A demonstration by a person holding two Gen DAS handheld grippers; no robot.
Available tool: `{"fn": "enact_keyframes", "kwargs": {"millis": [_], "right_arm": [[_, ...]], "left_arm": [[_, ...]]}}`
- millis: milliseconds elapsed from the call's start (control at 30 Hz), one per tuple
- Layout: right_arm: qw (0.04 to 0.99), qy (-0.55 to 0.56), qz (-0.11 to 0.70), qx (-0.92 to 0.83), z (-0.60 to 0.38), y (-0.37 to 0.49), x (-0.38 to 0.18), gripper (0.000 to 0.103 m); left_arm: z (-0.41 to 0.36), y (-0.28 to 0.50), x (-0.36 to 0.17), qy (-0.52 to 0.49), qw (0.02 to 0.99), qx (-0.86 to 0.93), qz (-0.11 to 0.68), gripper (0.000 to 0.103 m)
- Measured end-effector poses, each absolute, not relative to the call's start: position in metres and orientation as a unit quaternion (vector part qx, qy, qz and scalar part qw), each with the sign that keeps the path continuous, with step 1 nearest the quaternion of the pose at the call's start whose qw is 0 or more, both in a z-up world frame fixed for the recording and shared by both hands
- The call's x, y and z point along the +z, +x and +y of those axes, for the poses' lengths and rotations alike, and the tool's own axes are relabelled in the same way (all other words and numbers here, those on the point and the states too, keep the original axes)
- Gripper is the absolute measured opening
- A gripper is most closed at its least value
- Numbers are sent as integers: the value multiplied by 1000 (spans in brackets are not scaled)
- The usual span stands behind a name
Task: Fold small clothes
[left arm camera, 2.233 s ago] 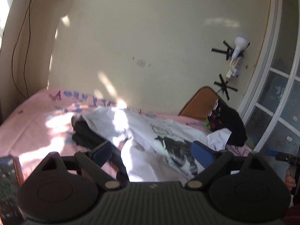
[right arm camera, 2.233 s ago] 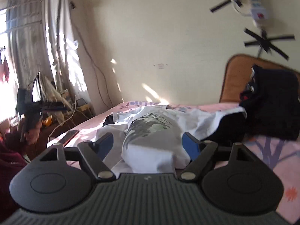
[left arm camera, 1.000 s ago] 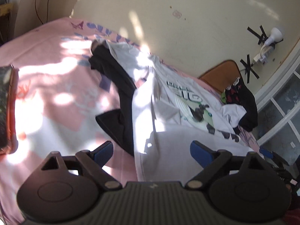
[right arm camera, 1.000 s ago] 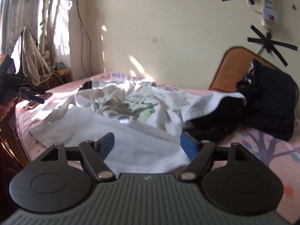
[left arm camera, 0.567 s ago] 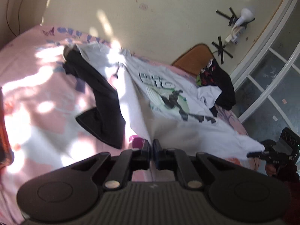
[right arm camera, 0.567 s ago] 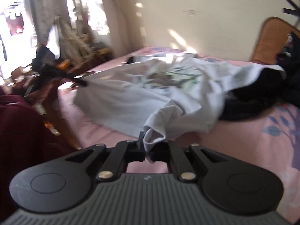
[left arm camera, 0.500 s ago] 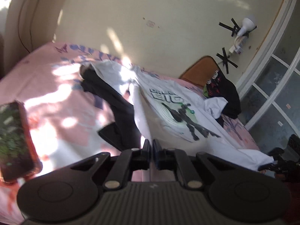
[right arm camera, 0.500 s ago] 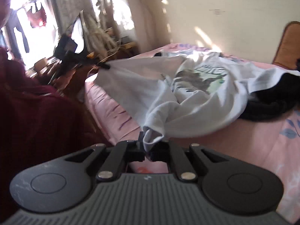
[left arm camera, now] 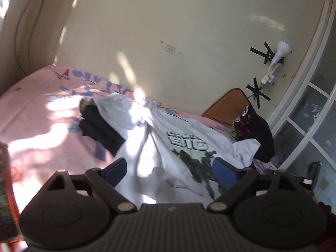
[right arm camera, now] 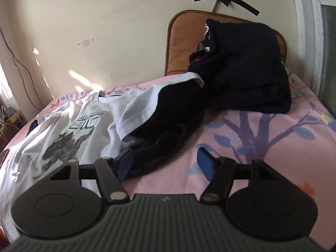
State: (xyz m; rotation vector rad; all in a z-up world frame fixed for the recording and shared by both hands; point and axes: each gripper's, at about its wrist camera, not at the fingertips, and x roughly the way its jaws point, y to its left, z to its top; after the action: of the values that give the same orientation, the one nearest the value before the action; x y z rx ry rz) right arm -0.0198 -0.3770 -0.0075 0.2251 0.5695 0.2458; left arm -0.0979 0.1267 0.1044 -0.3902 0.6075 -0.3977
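Note:
A white T-shirt (left arm camera: pixel 168 147) with a green and black print lies spread face up on the pink bed; it also shows in the right wrist view (right arm camera: pixel 69 130). My left gripper (left arm camera: pixel 170 170) is open and empty, just above the shirt's near hem. My right gripper (right arm camera: pixel 166 163) is open and empty, low over the bed by the shirt's sleeve (right arm camera: pixel 147 109), which lies on a dark garment (right arm camera: pixel 168 132).
The bed has a pink flowered sheet (right arm camera: pixel 262 147). A black garment (left arm camera: pixel 100 130) lies under the shirt's far left side. A dark clothes pile (right arm camera: pixel 247 71) leans on an orange cushion (right arm camera: pixel 184 37). A phone (left arm camera: pixel 4 189) lies at the bed's left edge. Glass doors (left arm camera: pixel 315 115) stand at right.
Both grippers were shut on the shirt's hem half a second ago, holding it stretched; now both are open and the shirt lies flat on the bed. The right gripper has swung toward the sleeve.

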Motion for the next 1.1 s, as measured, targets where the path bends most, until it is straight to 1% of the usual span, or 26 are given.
{"fn": "enact_keyframes", "kwargs": {"millis": [67, 100, 133, 167, 233, 267, 300, 367, 400, 467, 500, 533, 567, 600, 700, 767, 833, 900, 967, 1000, 1067, 1100], "right_arm": [[944, 99, 297, 102, -363, 2, -18, 69], [939, 97, 312, 107, -359, 11, -24, 61], [939, 83, 319, 103, -356, 15, -26, 19], [944, 55, 312, 94, -350, 16, -21, 7], [958, 15, 274, 79, -351, 7, 2, 6], [969, -20, 242, 49, -355, -1, 18, 6], [977, -83, 196, -8, -357, -9, 35, 6], [964, -199, 123, -130, -372, -23, 54, 6], [951, -226, 114, -179, -388, -25, 60, 6], [948, -200, 153, -194, -422, -24, 68, 11], [948, -182, 172, -198, -436, -25, 69, 15], [947, -159, 186, -205, -447, -26, 70, 29], [952, -126, 184, -211, -456, -32, 72, 45], [961, -83, 175, -196, -462, -39, 75, 50], [984, 55, 146, -81, -466, -48, 91, 50], [987, 89, 135, -7, -444, -36, 100, 48], [986, 79, 143, 43, -413, -10, 103, 49], [979, 54, 173, 90, -376, 28, 95, 49], [968, 27, 217, 121, -345, 69, 77, 50], [961, 11, 247, 127, -329, 92, 65, 51], [946, -21, 301, 122, -308, 132, 38, 56], [938, -31, 326, 118, -302, 148, 25, 57]], "left_arm": [[101, -78, 87, -198, 902, -215, 316, 91], [89, -71, 77, -201, 896, -224, 327, 91], [77, -64, 69, -203, 889, -233, 337, 91], [67, -59, 61, -203, 883, -241, 347, 91], [52, -54, 53, -195, 877, -254, 359, 92], [46, -53, 49, -187, 876, -260, 360, 92], [42, -53, 47, -181, 876, -265, 360, 93], [41, -50, 44, -177, 874, -275, 361, 95], [40, -46, 42, -180, 871, -279, 363, 97], [35, -37, 39, -182, 865, -287, 369, 97], [33, -33, 38, -181, 864, -289, 370, 97], [30, -29, 38, -179, 864, -292, 370, 97], [26, -24, 38, -176, 862, -297, 370, 97], [23, -19, 38, -173, 861, -301, 371, 97], [9, -3, 41, -163, 861, -317, 364, 97], [-2, 9, 40, -157, 859, -327, 361, 97], [-11, 15, 33, -150, 858, -331, 364, 97], [-20, 17, 22, -133, 858, -330, 371, 97], [-24, 11, 23, -109, 865, -334, 359, 98], [-24, 11, 22, -109, 864, -338, 357, 100], [-23, 12, 21, -113, 864, -339, 355, 100], [-22, 12, 21, -116, 863, -341, 355, 101]]}}
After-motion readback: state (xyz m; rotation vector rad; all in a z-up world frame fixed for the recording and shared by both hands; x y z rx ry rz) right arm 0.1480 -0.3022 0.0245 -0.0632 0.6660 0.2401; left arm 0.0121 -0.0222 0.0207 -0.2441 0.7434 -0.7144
